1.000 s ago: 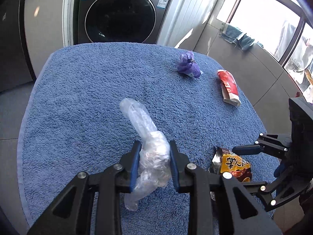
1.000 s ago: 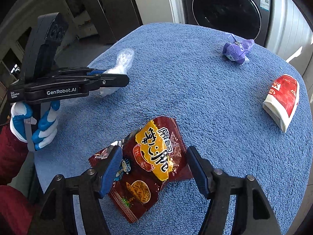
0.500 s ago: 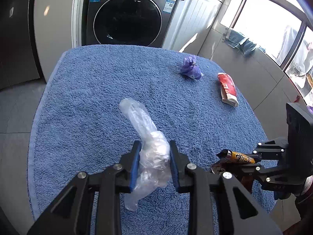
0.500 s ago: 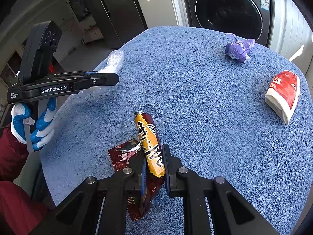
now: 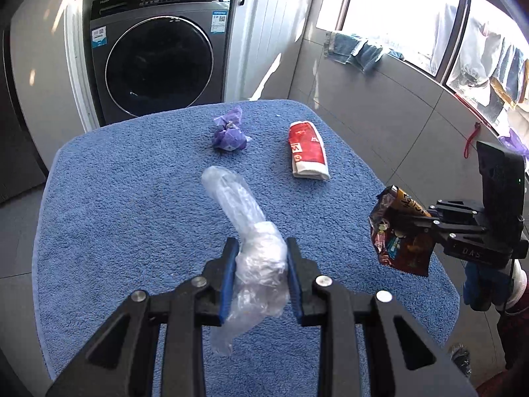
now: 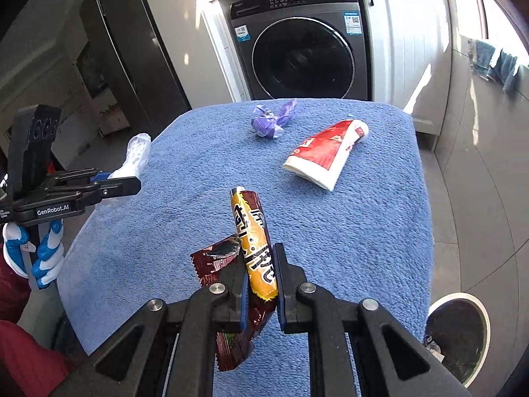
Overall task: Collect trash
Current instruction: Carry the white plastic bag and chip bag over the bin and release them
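My left gripper (image 5: 261, 274) is squeezed tight on a crinkly clear plastic bag (image 5: 251, 241). The bag sticks out past the fingertips and also hangs down below them. It is up in the air over the near part of the blue towel (image 5: 132, 198) that covers the table.

My right gripper (image 6: 259, 284) is pinched on a dark red and yellow snack bag (image 6: 253, 248). The bag is folded between the blue pads, with one end poking forward and the rest hanging under the fingers. It is lifted off the towel, close to the near right edge. From the left camera I can see it hanging by that edge (image 5: 400, 231).

Two pieces are lying on the towel. A small purple plastic wad (image 5: 228, 134) sits near the far edge, about in the middle. A red and white wrapper (image 5: 307, 154) lies just right of it, toward the far right corner. They are apart from each other and well apart from both grippers.

A round trash can (image 6: 458, 334) with a white rim stands on the floor by the near right corner of the table. A gray washing machine (image 6: 304, 43) stands behind the far edge.
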The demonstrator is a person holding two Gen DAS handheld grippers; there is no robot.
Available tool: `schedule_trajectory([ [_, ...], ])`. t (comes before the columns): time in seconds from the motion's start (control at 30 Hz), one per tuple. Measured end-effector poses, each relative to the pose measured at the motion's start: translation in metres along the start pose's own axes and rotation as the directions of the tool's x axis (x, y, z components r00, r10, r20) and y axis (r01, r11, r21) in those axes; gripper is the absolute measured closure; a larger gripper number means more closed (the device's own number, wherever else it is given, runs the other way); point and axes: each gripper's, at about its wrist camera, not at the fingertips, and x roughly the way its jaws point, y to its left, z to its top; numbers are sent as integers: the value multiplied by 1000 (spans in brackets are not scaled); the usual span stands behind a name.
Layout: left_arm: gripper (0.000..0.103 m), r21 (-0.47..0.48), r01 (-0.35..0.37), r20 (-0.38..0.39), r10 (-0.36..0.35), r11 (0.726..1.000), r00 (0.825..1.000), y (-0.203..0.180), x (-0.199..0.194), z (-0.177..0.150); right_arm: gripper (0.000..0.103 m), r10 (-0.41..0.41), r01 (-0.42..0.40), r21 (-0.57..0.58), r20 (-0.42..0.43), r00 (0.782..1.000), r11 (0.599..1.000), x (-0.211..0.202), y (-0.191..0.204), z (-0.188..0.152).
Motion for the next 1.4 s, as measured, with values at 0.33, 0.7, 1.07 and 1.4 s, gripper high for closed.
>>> schedule_trajectory([
  [0.33,77,258,138,-99,-116,956,988,-153,67,39,91,-253,232,255,53,966,939,-104,-134,-60],
  [0.7,77,419,211,-190,-142,883,971,-270,131,49,91,-352,310,492,-8,936,814,-133,-225,-134],
  [1.07,77,518,219,-187,-140,827,972,-320,157,47,91,-340,322,519,-65,938,791,-112,-251,-152],
  [1.4,77,527,235,-206,-146,817,968,-335,174,51,89,-336,333,530,-95,937,780,-95,-265,-151],
])
